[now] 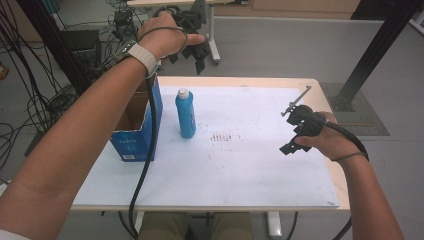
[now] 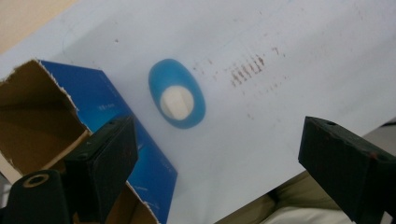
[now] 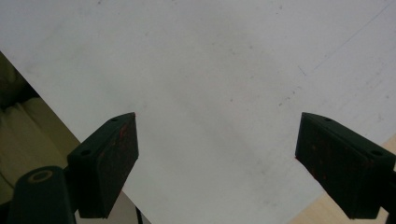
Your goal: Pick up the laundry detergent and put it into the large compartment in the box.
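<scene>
A blue bottle [image 1: 185,115] with a white cap stands upright on the white sheet [image 1: 240,165], just right of an open blue carton [image 1: 134,134]. My left gripper [image 1: 192,54] is held high above the table's far edge, open and empty. In the left gripper view I look straight down on the bottle [image 2: 177,100] and the carton's open top [image 2: 42,116], with the left gripper [image 2: 217,142] wide apart. My right gripper [image 1: 295,136] hovers over the sheet's right side, open, with nothing between its fingers. In the right gripper view, bare sheet [image 3: 210,74] lies below the right gripper [image 3: 217,144].
Faint brown marks [image 1: 220,136] stain the sheet's middle. A cable [image 1: 145,165] trails from the left gripper across the carton and the table's front edge. Behind the table stand another table's leg [image 1: 214,47], floor cables [image 1: 45,100] and a black post [image 1: 380,45].
</scene>
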Action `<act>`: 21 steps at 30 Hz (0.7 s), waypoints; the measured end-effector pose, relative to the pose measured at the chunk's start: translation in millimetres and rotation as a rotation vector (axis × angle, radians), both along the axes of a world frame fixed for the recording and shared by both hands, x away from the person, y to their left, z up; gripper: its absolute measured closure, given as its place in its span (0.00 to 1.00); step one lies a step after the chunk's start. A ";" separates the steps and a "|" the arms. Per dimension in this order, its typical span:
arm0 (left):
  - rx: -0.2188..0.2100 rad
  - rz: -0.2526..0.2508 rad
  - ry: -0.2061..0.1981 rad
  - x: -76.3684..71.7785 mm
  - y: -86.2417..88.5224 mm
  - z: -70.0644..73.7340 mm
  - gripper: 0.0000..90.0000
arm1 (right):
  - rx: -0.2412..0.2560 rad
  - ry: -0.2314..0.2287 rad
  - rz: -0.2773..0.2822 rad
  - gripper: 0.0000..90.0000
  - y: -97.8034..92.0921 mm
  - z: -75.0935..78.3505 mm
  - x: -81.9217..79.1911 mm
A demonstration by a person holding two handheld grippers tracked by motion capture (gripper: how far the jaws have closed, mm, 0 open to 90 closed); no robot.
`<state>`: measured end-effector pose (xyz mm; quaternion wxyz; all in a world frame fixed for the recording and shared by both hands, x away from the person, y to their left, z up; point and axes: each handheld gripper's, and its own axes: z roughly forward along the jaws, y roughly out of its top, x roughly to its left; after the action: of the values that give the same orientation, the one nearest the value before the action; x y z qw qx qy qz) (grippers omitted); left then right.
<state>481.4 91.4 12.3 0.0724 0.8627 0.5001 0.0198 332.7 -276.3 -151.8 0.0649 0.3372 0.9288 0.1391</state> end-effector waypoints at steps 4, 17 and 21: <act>-0.003 0.055 0.036 9.1 5.1 -3.2 0.13 | 0.001 -0.001 -0.004 0.14 -1.0 -0.3 -0.1; -0.021 0.210 0.112 30.6 21.1 -28.1 0.13 | 0.004 -0.001 0.002 0.14 -0.1 -1.9 0.9; -0.033 0.240 0.126 34.7 26.6 -36.1 0.13 | 0.005 -0.002 0.000 0.14 -1.3 -2.2 0.5</act>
<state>516.0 118.0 -23.8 0.0522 0.7949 0.6035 -0.0344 333.3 -277.6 -154.0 0.0648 0.3372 0.9284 0.1417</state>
